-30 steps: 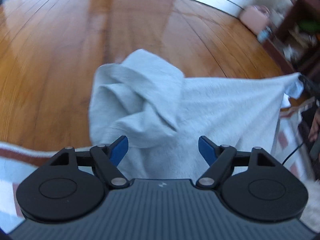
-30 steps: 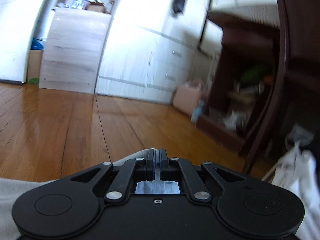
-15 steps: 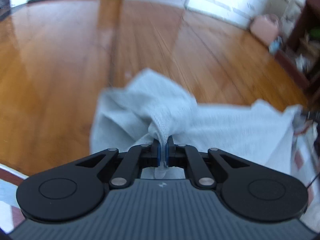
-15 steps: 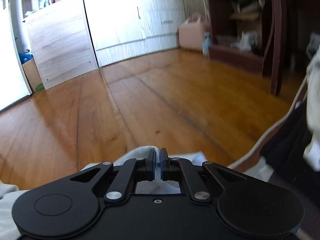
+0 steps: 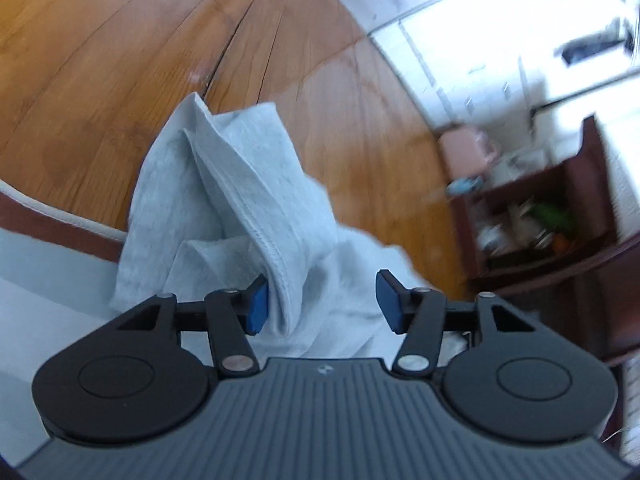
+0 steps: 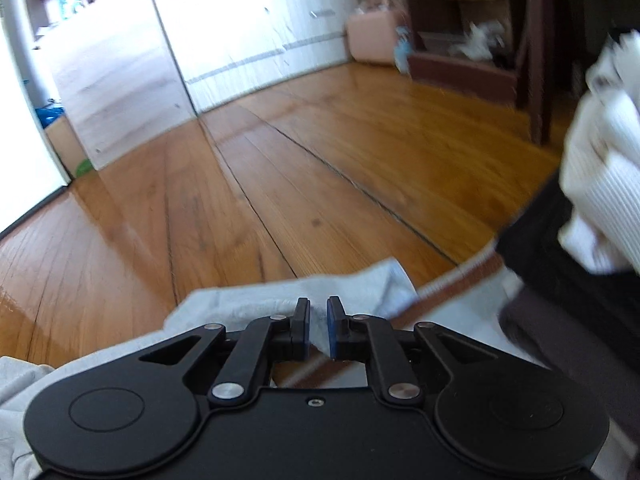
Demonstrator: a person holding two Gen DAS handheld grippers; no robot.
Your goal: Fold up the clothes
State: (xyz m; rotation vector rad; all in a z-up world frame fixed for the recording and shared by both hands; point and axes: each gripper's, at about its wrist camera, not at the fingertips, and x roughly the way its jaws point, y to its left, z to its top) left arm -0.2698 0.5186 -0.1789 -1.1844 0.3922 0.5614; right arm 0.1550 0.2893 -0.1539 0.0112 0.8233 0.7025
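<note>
Grey cloth lies bunched up at the edge of the wooden floor, partly on a pale mat with a red-brown border. It is soft, light grey clothing with a stitched hem.

The left gripper has its two blue-tipped fingers spread wide apart. A fold of the grey cloth stands up just beside the left finger and touches it. The other finger is clear of that fold.

The right gripper has its fingers close together with a small gap between them. A corner of the grey cloth sits in that gap. I cannot tell if the fingers are squeezing it.

Past the cloth, across the wooden floor, stand white cupboards and a dark brown shelf. A pink box sits on the floor between them.
</note>
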